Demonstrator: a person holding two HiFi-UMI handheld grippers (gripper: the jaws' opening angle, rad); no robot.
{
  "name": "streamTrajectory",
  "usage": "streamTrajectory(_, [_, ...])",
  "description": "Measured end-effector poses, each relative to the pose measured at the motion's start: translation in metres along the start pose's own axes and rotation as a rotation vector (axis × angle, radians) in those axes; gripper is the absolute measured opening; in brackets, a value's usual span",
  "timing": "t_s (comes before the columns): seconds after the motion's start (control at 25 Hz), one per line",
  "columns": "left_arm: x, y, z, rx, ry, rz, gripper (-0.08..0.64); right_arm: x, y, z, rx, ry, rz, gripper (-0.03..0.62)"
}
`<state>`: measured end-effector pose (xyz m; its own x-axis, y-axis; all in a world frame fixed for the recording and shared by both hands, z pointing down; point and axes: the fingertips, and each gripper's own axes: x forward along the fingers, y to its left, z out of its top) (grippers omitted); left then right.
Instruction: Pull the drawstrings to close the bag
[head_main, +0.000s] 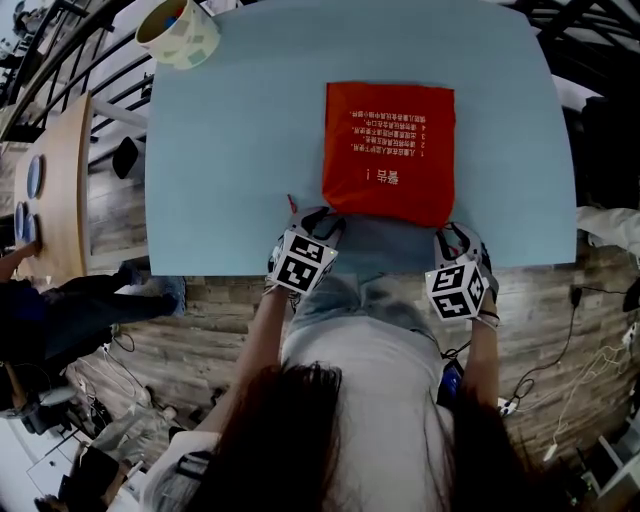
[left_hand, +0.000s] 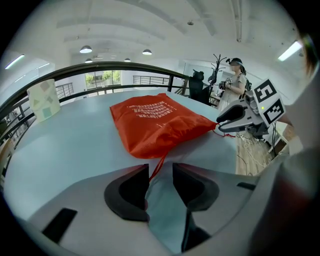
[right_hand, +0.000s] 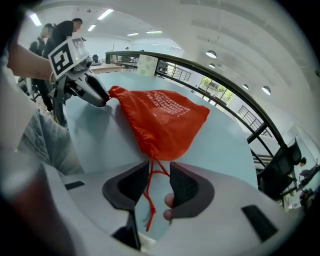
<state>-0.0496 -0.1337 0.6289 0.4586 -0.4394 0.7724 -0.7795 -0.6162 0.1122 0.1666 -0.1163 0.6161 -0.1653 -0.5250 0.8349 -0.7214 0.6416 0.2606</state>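
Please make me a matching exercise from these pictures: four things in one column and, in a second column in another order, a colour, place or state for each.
Things:
1. bag
2. cup
3. table
4. knotted drawstring end

Descriptions:
A. light blue top
B. between the open jaws of the right gripper
C. red with white print, lying flat
D. at the far left corner of the table

Pairs: 1-C, 2-D, 3-A, 4-B

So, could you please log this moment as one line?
left hand-held gripper: open, left drawstring between jaws | right hand-held gripper: open, right drawstring between jaws | red bag: on table
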Motion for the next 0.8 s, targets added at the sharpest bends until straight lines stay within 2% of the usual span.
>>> streamTrajectory(0.24, [0.008,0.003,-0.002,0.007,0.02,0.006,0.14,0.011,0.001,-0.004,-0.007,0.024,0.01,0.127])
streamTrajectory(0.4, [0.011,0.009,-0.003,0.015,0.038,0.041,0.138,0.018,0.002,-0.007,-0.016,0.041,0.008,0.125])
streamTrajectory(0.56, [0.011,0.01,-0.002,0.026,0.032,0.042,0.135,0.02,0.002,-0.007,-0.005,0.047,-0.007,0.067])
streamTrajectory(0.8, [0.011,0.014,-0.003,0.023,-0.002,0.05,0.114,0.021,0.001,-0.007,0.032,0.036,-0.028,0.044])
